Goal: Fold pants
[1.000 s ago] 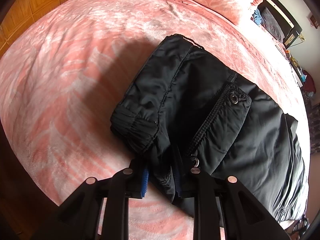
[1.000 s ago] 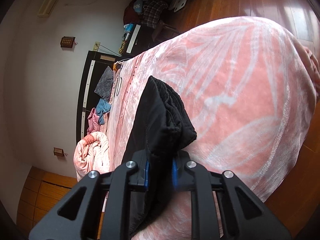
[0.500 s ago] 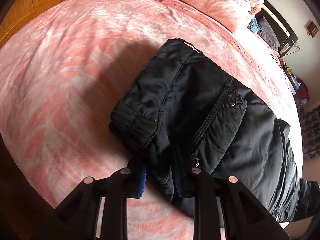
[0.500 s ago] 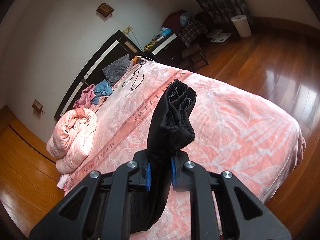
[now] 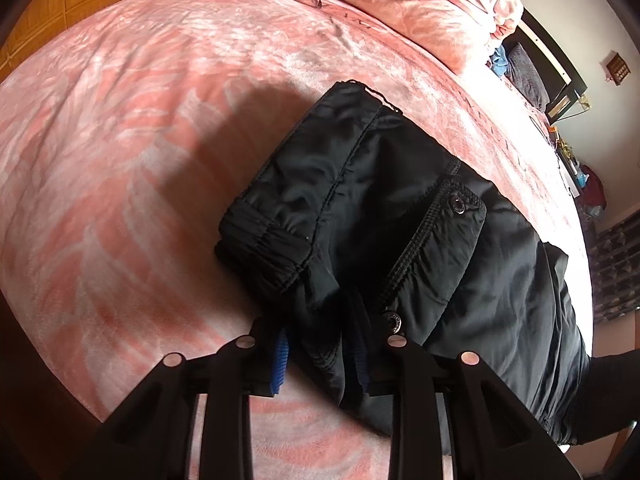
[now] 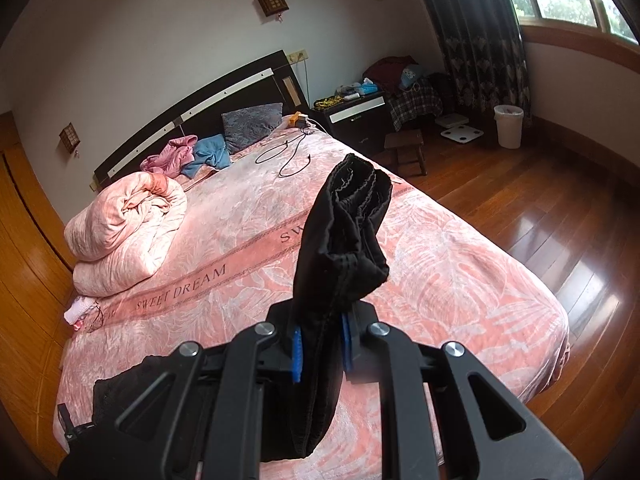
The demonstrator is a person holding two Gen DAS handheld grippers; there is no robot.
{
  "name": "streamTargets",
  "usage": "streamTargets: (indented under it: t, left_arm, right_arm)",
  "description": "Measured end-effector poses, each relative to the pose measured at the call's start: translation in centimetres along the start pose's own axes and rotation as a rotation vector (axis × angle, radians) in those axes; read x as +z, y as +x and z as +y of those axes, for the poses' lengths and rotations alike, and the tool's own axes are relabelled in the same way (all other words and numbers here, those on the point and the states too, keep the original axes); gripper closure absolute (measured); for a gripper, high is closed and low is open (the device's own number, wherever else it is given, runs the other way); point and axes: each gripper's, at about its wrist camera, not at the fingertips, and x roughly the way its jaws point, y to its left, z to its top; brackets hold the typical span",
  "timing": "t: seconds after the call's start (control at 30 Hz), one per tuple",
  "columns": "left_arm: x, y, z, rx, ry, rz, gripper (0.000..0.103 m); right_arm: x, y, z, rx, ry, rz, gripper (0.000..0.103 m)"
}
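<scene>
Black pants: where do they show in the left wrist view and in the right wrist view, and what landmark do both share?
Left wrist view: the black pants lie folded on the pink bedspread, centre to lower right, an edge between the left gripper fingers.
Right wrist view: a bunched end of the pants stands up at centre, clamped in the right gripper.
Shared landmark: the rolled pink quilt.
</scene>
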Motion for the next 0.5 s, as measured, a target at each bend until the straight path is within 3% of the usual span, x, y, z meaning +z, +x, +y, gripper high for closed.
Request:
streamTargets:
  t: [0.5]
  left_arm:
    - [0.2,0.0,-1.3,0.048,0.052,0.004,0.073]
  right_arm:
    - [0.2,-1.3,3.8,-0.001,-0.136,-0.070,0.090]
